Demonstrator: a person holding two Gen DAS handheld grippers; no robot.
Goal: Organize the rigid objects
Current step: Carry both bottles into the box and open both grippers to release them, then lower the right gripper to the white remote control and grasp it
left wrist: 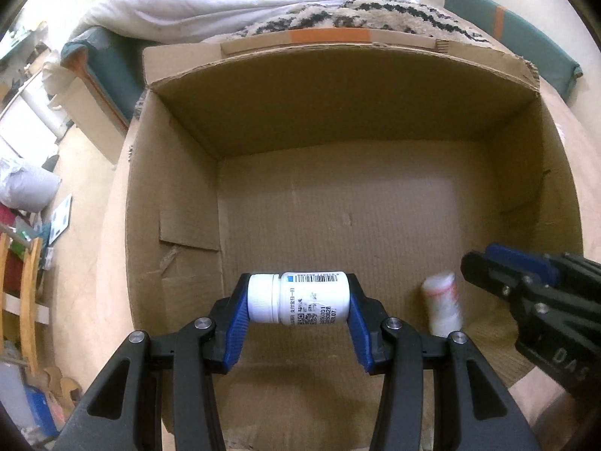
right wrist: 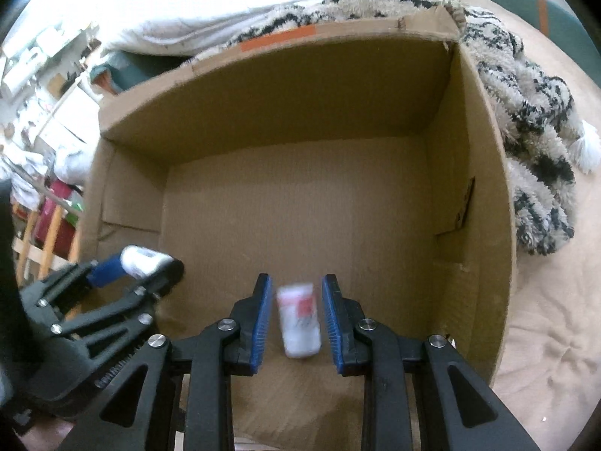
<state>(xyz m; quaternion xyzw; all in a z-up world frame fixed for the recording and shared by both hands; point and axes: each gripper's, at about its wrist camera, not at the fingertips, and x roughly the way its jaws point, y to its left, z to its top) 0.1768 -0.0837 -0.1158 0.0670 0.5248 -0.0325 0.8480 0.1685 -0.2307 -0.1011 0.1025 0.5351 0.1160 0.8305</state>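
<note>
Left gripper [left wrist: 298, 300] clamped end-to-end on pill bottle [left wrist: 298, 298], poised over cardboard box [left wrist: 300, 120] for drop | right gripper [right wrist: 296, 315] spread apart, blurred small bottle [right wrist: 299, 325] loose between pads, likely released.

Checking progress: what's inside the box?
One small white container in the box, blurred. The bottle hangs above in the left gripper. Grippers hide the near floor.

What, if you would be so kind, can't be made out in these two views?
- Small white item between the right gripper fingers: motion-blurred in both views, so its identity and any contact stay unclear.
- White bottle held by the left gripper: label text too small in the left view, blurred in the right.
- Cardboard box near wall: hidden behind the grippers.
</note>
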